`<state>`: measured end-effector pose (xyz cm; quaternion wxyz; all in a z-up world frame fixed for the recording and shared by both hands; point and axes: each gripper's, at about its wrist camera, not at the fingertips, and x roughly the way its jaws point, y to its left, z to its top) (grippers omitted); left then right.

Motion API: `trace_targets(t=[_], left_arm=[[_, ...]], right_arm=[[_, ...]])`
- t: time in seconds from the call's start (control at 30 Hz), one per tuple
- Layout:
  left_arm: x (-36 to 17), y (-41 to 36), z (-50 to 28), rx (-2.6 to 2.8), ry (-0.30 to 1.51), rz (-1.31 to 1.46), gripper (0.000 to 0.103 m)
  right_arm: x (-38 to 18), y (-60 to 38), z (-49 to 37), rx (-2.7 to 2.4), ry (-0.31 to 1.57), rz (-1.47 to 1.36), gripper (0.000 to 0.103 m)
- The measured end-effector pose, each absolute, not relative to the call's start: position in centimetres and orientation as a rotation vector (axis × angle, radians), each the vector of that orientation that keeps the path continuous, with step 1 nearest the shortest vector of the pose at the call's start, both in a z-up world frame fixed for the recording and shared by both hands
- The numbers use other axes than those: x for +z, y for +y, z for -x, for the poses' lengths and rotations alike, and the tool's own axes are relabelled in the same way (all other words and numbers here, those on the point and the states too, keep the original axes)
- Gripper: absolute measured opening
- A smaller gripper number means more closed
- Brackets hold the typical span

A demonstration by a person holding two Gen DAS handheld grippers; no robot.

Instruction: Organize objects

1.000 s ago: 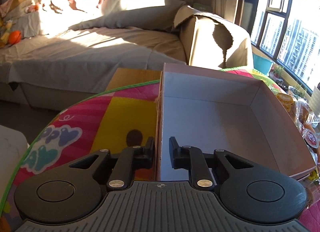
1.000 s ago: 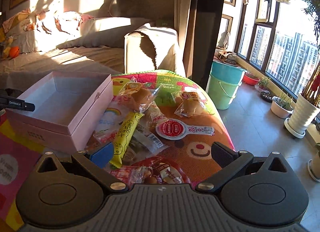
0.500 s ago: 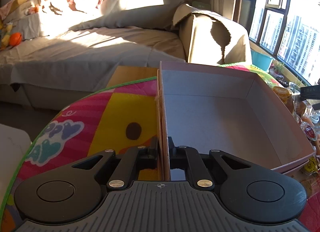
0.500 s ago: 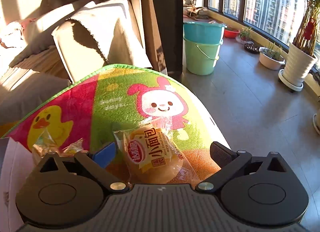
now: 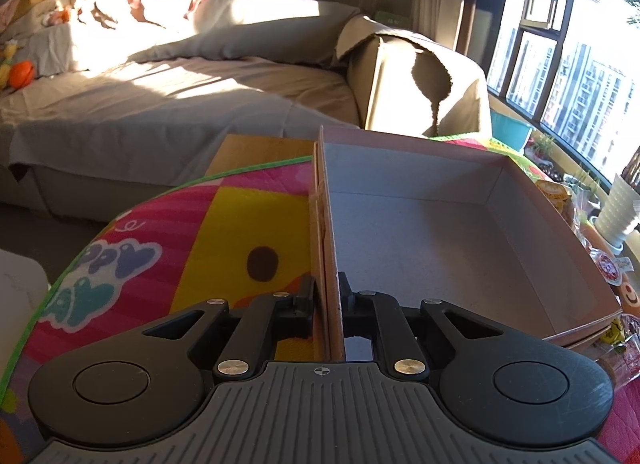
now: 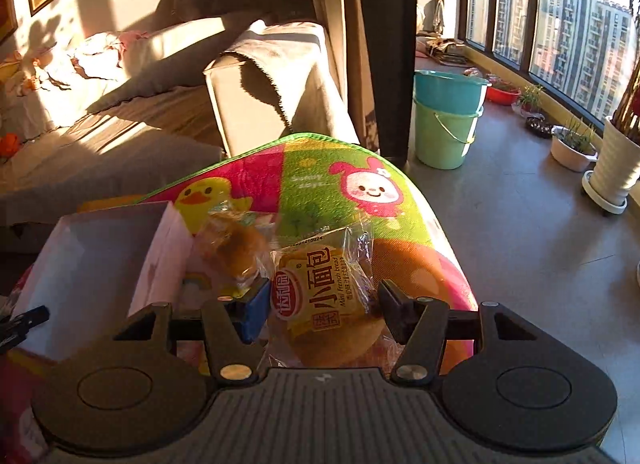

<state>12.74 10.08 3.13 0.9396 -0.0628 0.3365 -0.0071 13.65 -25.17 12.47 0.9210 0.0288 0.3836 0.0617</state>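
The left claw (image 5: 327, 306) is clamped on the near wall of the open pink box (image 5: 520, 224), one finger outside and one inside, steadying it on the cartoon mat (image 5: 240, 224). The right claw (image 6: 322, 310) is spread wide around a wrapped mini French bread (image 6: 320, 296) lying directly between its fingers, not yet pinched. The box sits to the left of the right claw, just beside the bread, so the carry likely runs leftward over the rim.
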Motion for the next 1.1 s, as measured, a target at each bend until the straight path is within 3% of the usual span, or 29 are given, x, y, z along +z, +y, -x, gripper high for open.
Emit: trace_targets(t=[0.2,0.37,0.47,0.53,0.6,0.87,1.1], left_arm=[[3.2,10.1,-12.5,-0.018,0.689,0.128,0.012],[3.2,10.0,-12.4,-0.013,0.693,0.122,0.012],[3.4,9.8,-12.5,-0.010,0.701,0.115,0.012],[3.5,9.8,-12.5,-0.009,0.705,0.117,0.012],[3.5,9.8,-12.4,-0.012,0.705,0.119,0.013],[3.4,9.9,-12.3,-0.006,0.703,0.139,0.013],[3.3,10.2,-12.2,-0.009,0.703,0.154,0.013]], right_arm=[[13.6,-17.6,-13.1,0.357,0.852,-0.060,0.058],[14.8,-10.2,-17.3,0.498,0.785,-0.133,0.059],[14.8,-7.1,-20.0,0.511,0.770,-0.203,0.074],[14.6,-6.3,-20.7,0.504,0.761,-0.192,0.074],[14.6,-6.8,-20.2,0.491,0.748,-0.172,0.075],[13.9,-15.9,-13.6,0.273,0.568,0.007,0.103],[9.1,-21.1,-9.1,0.118,0.645,0.155,0.103]])
